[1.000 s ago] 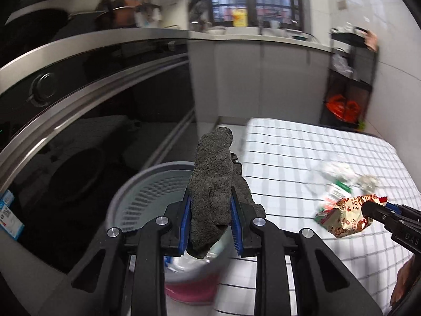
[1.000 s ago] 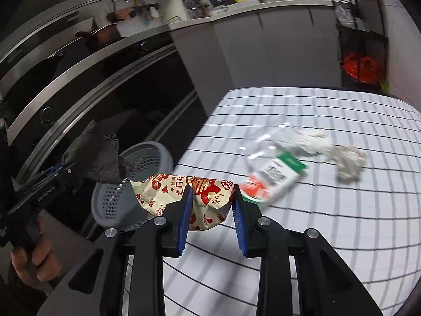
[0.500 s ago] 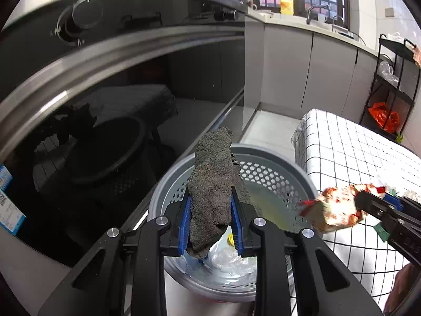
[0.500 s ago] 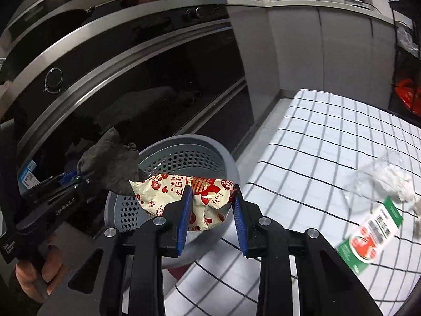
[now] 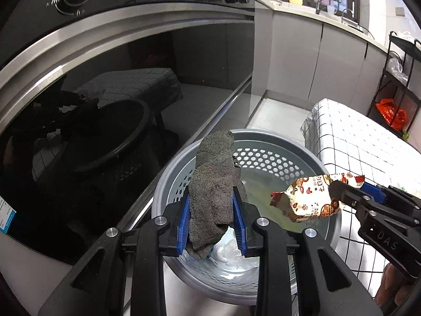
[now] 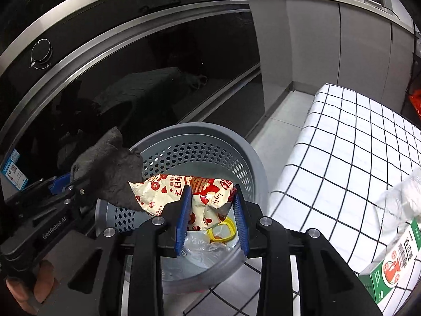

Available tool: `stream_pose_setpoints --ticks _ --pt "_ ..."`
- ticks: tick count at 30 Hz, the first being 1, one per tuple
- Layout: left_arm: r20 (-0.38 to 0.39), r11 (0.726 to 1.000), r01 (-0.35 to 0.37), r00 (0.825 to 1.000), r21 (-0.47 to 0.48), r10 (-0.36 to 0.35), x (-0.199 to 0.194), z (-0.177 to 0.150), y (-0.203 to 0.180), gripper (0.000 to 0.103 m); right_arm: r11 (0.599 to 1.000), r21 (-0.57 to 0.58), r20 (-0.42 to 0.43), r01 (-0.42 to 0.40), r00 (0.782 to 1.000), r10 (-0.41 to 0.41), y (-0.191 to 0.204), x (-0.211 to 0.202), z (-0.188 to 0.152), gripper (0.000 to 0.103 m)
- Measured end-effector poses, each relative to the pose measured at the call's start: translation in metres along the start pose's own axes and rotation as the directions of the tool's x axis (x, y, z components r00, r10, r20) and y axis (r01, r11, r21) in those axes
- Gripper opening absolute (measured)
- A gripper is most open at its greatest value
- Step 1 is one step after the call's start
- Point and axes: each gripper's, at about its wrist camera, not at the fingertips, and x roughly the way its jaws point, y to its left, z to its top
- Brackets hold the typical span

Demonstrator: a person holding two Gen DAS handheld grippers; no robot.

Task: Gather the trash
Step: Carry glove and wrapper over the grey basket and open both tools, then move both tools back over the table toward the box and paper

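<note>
From the left wrist view, the left gripper [image 5: 211, 218] clamps a grey rag [image 5: 214, 192] upright between its blue pads, over the near rim of a grey perforated bin [image 5: 265, 158]. The right gripper [image 5: 339, 194] reaches in from the right, gripping a red-and-cream snack wrapper [image 5: 307, 200] above the bin's opening.

From the right wrist view, the right gripper [image 6: 210, 210] pinches the snack wrapper [image 6: 189, 192] over the bin [image 6: 210, 134], which holds a yellow ring [image 6: 221, 233] and clear plastic [image 6: 202, 248]. The rag [image 6: 110, 171] hangs at the left rim. A green carton [image 6: 394, 263] lies on the checked tablecloth [image 6: 350, 142].
</note>
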Motion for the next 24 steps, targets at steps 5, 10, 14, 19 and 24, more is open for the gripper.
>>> stream_pose_setpoints --ticks 5,10,14,19,24 --pt "0.018 1.0 -0.02 1.0 -0.019 0.021 -0.003 -0.001 0.006 0.062 1.0 0.011 0.03 0.0 1.0 0.0 -0.001 -0.004 0.0 0.051" --pt "0.028 1.0 -0.025 0.999 -0.017 0.026 -0.005 -0.002 0.007 0.062 1.0 0.016 0.028 0.011 1.0 -0.011 -0.005 -0.003 -0.003 0.051" --pt "0.023 1.0 -0.018 1.0 -0.021 0.019 -0.005 -0.002 0.007 0.062 1.0 0.017 0.019 0.015 1.0 -0.015 -0.005 -0.003 -0.005 0.051" --pt "0.018 1.0 -0.016 1.0 -0.014 0.016 -0.004 -0.003 0.006 0.062 1.0 0.014 0.02 0.016 1.0 -0.016 -0.001 -0.008 -0.007 0.051" --pt "0.023 1.0 -0.017 1.0 -0.008 0.017 -0.004 -0.004 0.004 0.068 0.999 0.015 0.018 0.037 0.999 -0.037 0.002 -0.014 -0.012 0.055"
